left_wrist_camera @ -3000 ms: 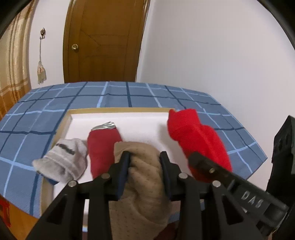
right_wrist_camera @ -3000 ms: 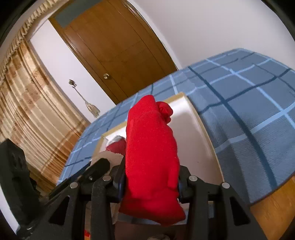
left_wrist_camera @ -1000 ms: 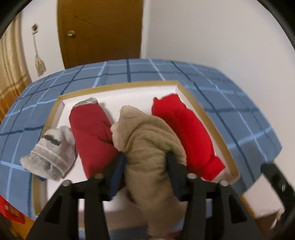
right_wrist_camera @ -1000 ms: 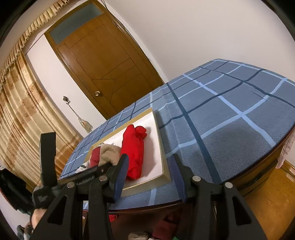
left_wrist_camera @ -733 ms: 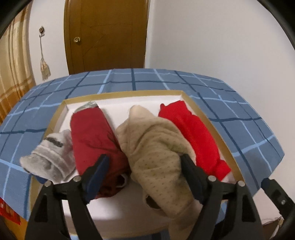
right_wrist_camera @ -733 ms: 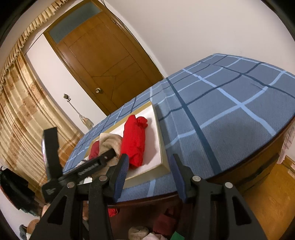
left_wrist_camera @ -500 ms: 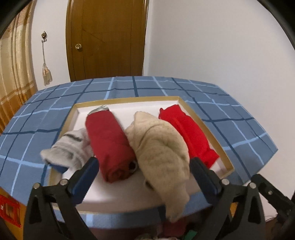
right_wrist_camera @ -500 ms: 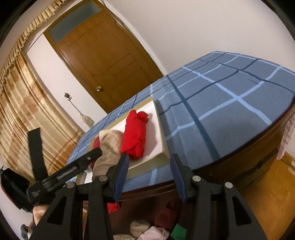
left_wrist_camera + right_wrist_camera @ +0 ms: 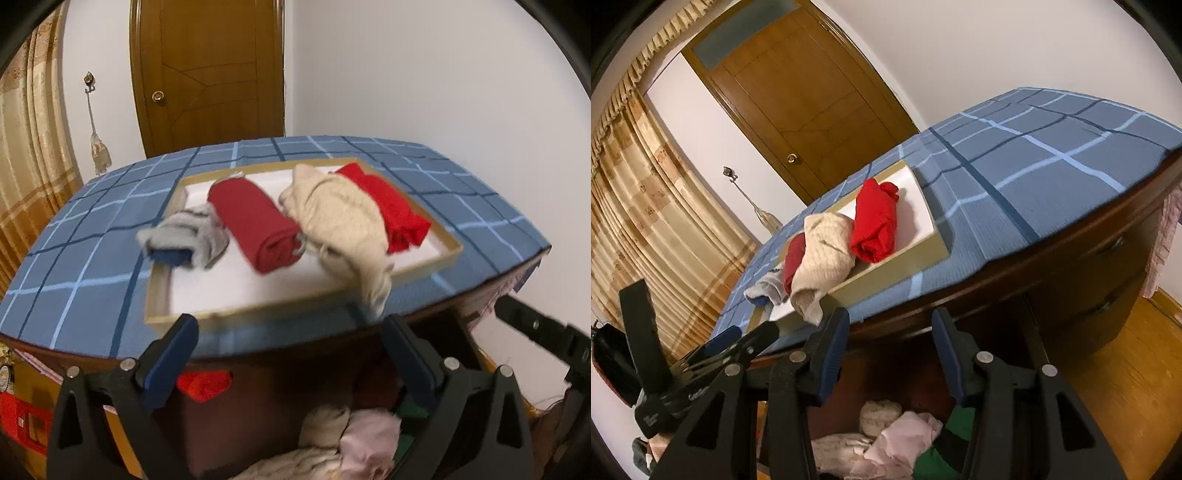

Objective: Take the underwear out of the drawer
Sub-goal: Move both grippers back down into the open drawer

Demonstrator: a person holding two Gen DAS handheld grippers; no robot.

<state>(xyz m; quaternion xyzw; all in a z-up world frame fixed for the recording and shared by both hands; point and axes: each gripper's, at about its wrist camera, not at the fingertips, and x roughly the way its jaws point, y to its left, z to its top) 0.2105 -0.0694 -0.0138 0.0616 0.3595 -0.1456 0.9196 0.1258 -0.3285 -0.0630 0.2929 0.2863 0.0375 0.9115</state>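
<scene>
Pink crumpled underwear lies in the open dark wooden drawer, directly below and just ahead of the empty, spread right gripper, nearer than the likewise open left gripper.

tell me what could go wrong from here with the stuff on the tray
The beige piece droops over the tray's front edge and might slide off toward the open drawer below. The grey piece also hangs over the left rim and looks loosely placed. Both grippers, left and right, are open and low, so rising carelessly could bump the tabletop edge.
</scene>
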